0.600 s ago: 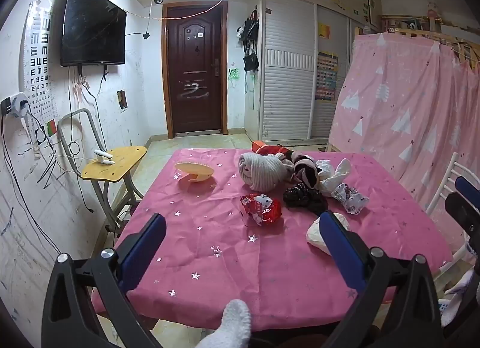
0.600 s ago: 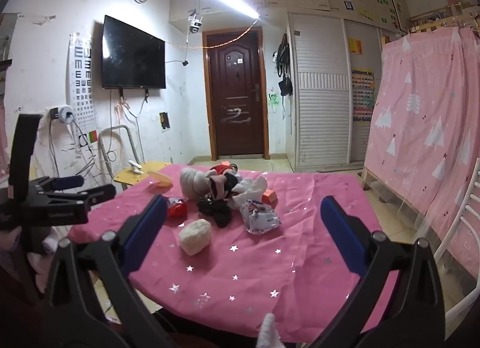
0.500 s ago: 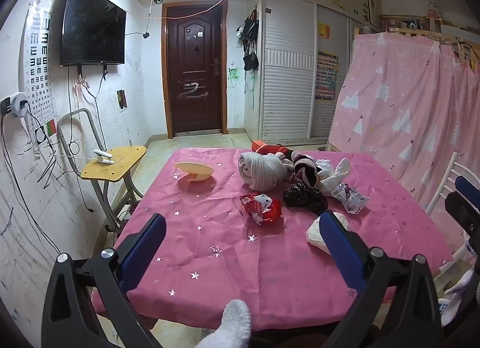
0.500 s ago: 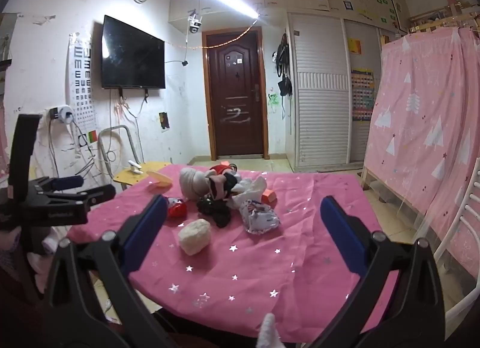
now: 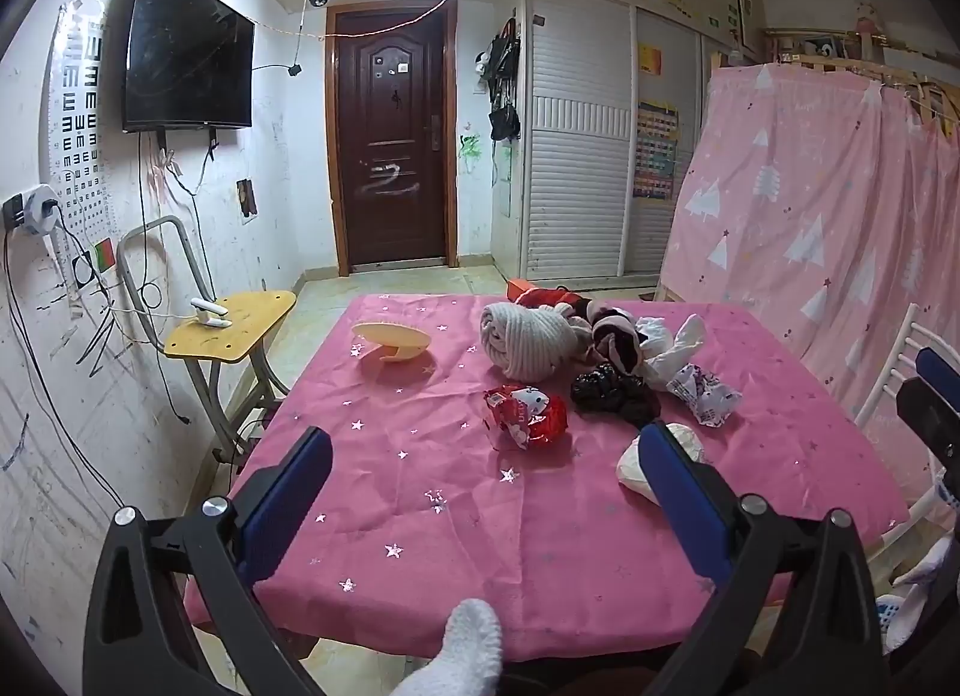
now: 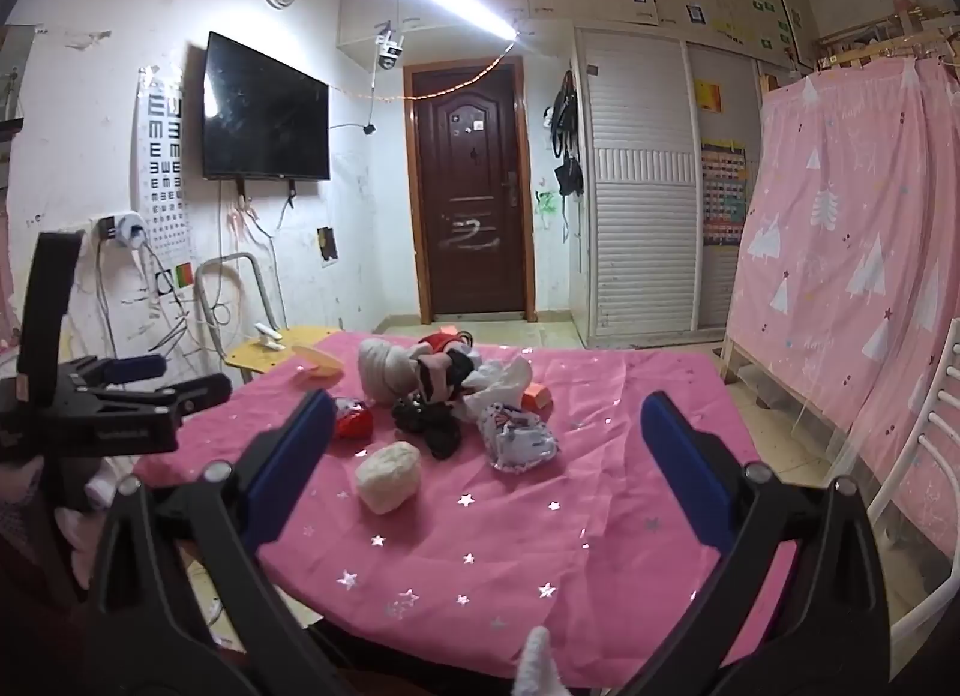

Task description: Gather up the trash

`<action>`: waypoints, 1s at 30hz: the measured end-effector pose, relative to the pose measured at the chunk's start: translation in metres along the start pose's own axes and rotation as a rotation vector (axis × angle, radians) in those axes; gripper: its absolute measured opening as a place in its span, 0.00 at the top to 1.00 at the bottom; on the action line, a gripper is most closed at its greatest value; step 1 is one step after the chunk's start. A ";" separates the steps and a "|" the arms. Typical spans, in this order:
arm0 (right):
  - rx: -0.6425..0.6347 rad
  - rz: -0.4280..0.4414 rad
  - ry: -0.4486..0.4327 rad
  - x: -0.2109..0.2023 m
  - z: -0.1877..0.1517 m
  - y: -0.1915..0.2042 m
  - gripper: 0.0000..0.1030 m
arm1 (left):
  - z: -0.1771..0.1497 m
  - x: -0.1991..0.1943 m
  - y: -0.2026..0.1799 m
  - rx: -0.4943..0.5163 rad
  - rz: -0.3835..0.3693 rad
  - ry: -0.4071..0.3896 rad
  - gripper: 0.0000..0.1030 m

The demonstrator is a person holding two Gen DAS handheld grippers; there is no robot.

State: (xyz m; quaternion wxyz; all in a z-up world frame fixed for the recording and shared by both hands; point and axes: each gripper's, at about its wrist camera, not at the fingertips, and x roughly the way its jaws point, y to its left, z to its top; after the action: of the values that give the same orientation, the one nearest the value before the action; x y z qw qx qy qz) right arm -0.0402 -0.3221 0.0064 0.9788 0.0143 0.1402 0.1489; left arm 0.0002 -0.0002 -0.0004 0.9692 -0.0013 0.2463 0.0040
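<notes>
A pink starred table (image 5: 420, 492) holds trash and clothes. A red wrapper (image 5: 528, 415) (image 6: 353, 417), a white-blue wrapper (image 5: 703, 393) (image 6: 519, 437) and a crumpled white paper ball (image 5: 636, 465) (image 6: 389, 475) lie in front of a pile of rolled socks (image 5: 528, 339) (image 6: 420, 372). My left gripper (image 5: 480, 459) is open and empty above the table's near edge. My right gripper (image 6: 489, 417) is open and empty, held above the table's near right side.
A yellow dish (image 5: 393, 340) lies at the table's far left. An orange box (image 6: 536, 394) lies behind the pile. A yellow side table (image 5: 231, 324) stands at the left wall. A white chair (image 6: 924, 456) and a pink curtain (image 5: 840, 216) stand on the right.
</notes>
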 end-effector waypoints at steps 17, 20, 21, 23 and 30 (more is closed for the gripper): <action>-0.004 -0.002 -0.001 0.001 -0.001 0.001 0.04 | 0.000 -0.001 0.000 0.000 -0.001 0.003 0.09; -0.006 -0.002 -0.001 0.001 -0.001 0.002 0.04 | 0.001 -0.001 0.000 0.000 -0.001 0.004 0.09; -0.006 -0.002 -0.001 0.001 -0.002 0.002 0.04 | 0.001 -0.001 0.000 0.000 -0.002 0.004 0.09; -0.007 -0.003 -0.002 0.001 -0.002 0.002 0.04 | 0.001 -0.001 0.000 0.001 -0.001 0.003 0.09; -0.012 -0.004 -0.002 0.001 -0.001 0.001 0.04 | 0.001 -0.001 0.000 0.000 -0.001 0.005 0.09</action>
State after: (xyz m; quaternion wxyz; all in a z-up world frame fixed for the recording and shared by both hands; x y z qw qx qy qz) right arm -0.0398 -0.3204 0.0053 0.9793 0.0081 0.1383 0.1476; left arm -0.0005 0.0002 0.0008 0.9686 -0.0016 0.2485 0.0033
